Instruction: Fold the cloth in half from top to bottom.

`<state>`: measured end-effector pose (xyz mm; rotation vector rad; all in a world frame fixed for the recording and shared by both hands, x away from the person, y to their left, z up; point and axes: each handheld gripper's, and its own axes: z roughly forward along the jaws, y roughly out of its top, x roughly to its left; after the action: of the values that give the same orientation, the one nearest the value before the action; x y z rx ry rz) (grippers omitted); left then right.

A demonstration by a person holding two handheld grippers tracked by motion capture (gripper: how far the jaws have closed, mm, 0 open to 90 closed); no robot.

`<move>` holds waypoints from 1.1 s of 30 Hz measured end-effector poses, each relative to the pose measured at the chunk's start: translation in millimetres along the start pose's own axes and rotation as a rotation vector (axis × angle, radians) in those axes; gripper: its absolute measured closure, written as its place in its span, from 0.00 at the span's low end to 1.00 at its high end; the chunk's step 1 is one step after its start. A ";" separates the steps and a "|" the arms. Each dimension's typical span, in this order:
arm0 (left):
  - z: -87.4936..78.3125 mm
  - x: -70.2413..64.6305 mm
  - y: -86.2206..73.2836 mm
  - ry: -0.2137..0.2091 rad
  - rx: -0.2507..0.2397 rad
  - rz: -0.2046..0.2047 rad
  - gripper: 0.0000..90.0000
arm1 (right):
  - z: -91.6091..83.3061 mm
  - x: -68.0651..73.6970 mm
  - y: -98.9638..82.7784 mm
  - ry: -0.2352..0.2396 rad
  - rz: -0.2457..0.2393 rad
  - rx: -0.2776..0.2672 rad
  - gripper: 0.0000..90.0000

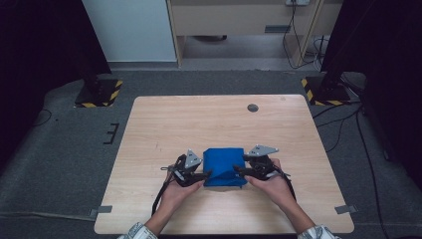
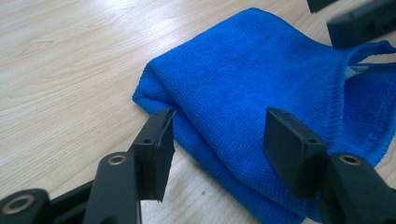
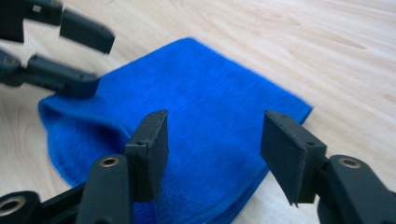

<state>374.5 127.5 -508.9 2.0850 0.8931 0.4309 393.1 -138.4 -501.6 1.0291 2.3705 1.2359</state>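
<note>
Flanking folded blue cloth (image 1: 224, 167): left tool (image 1: 205, 175), right tool (image 1: 238, 170), both released, palms inward.

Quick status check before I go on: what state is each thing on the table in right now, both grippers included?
Blue cloth: folded, lying flat on the table, one edge layer lifted slightly open.
Left gripper: open, jaws either side of the cloth's folded edge, not clamped.
Right gripper: open, jaws over the cloth's opposite side.
Table: bare wood around the cloth.
</note>
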 end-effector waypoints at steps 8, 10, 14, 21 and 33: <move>-3.3 -5.5 -10.1 0.010 0.026 0.036 0.40 | 7.9 16.9 -19.7 0.018 -0.090 0.070 0.35; -3.6 -6.7 -11.6 0.018 0.033 0.046 0.37 | 10.3 18.4 -23.6 0.013 -0.102 0.085 0.33; -1.1 -6.6 -13.7 0.037 0.044 0.035 0.30 | 12.6 20.0 -27.0 -0.002 -0.128 0.097 0.31; -4.1 -0.3 -8.8 0.066 -0.003 -0.005 0.15 | 10.6 16.6 -23.9 -0.009 -0.116 0.061 0.20; -3.3 10.6 -4.4 0.048 -0.040 -0.060 0.07 | 1.5 1.0 -8.1 -0.032 -0.054 -0.032 0.12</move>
<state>378.0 138.8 -510.4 2.0136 0.9656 0.4650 389.3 -139.8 -508.9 0.9608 2.3317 1.2250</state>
